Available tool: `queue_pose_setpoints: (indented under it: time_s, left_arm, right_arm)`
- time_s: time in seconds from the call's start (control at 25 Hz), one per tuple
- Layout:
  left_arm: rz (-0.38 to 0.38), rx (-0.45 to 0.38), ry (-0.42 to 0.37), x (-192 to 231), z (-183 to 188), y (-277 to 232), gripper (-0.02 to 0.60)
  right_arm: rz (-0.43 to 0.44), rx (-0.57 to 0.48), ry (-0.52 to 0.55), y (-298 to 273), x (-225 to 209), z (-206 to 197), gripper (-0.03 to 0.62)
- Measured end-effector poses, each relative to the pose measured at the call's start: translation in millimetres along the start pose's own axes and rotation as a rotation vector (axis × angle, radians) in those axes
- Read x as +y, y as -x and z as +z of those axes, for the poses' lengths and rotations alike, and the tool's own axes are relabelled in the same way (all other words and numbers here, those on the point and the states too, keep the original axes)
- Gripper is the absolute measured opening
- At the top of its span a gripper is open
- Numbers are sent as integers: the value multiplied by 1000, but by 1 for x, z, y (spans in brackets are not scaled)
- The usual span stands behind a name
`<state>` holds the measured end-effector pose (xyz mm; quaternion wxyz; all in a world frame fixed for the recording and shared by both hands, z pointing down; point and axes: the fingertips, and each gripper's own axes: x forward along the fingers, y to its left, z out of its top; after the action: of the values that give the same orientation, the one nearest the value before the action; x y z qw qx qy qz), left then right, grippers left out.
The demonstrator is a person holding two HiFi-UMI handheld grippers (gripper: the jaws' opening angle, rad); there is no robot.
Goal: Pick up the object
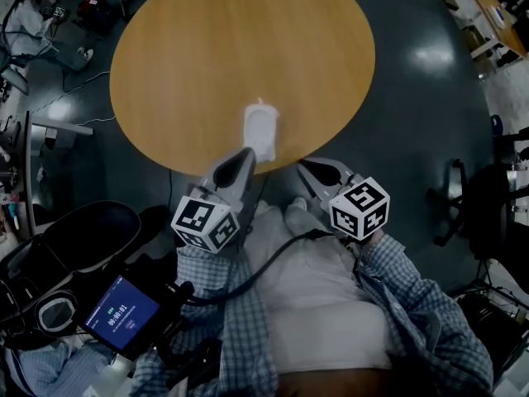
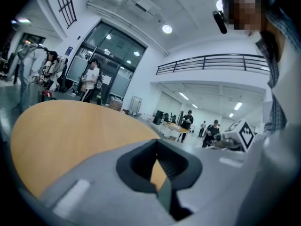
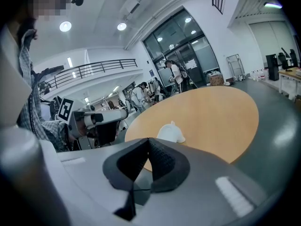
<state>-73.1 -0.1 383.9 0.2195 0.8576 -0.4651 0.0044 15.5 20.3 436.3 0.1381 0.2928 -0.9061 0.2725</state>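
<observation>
A small white object (image 1: 260, 131) with a nub at its far end lies on the round wooden table (image 1: 207, 48), close to the near edge. In the right gripper view the white object (image 3: 170, 132) sits just beyond my jaws. My left gripper (image 1: 245, 154) hovers at the table's near edge, just short of the object, its jaws shut with nothing between them. My right gripper (image 1: 306, 169) is off the table edge to the right of the object, also shut and empty. The left gripper view shows only bare tabletop (image 2: 61, 131) past the shut left gripper (image 2: 158, 171); the object is hidden there.
A black chair (image 1: 83, 238) and a device with a blue screen (image 1: 122, 311) are at the lower left. Another chair (image 1: 463, 197) stands on the dark floor to the right. Cables and gear (image 1: 50, 23) lie at the far left. Several people (image 2: 89, 81) stand in the background.
</observation>
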Motion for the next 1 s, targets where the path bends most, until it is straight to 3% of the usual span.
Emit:
queue_pose_setpoints:
  time_s: [0.4, 0.6, 0.8, 0.84, 0.88, 0.92, 1.0]
  left_arm:
    - [83, -1, 12, 7, -20, -12, 3]
    - [81, 83, 39, 75, -28, -46, 5]
    - [98, 181, 22, 96, -52, -50, 5]
    - [98, 200, 27, 98, -56, -51, 10]
    - [96, 217, 36, 99, -61, -53, 79]
    - [94, 232, 42, 98, -65, -54, 104]
    - [89, 263, 42, 95, -73, -55, 124]
  right_arm:
    - [33, 23, 7, 13, -25, -14, 6]
    - [-1, 54, -24, -35, -56, -3, 6]
    - [-20, 62, -33, -37, -56, -4, 6]
    - [-22, 64, -34, -36, -55, -4, 6]
    - [-25, 67, -33, -34, -54, -4, 6]
    - [-29, 69, -35, -31, -53, -5, 6]
    - [-41, 71, -47, -25, -53, -7, 6]
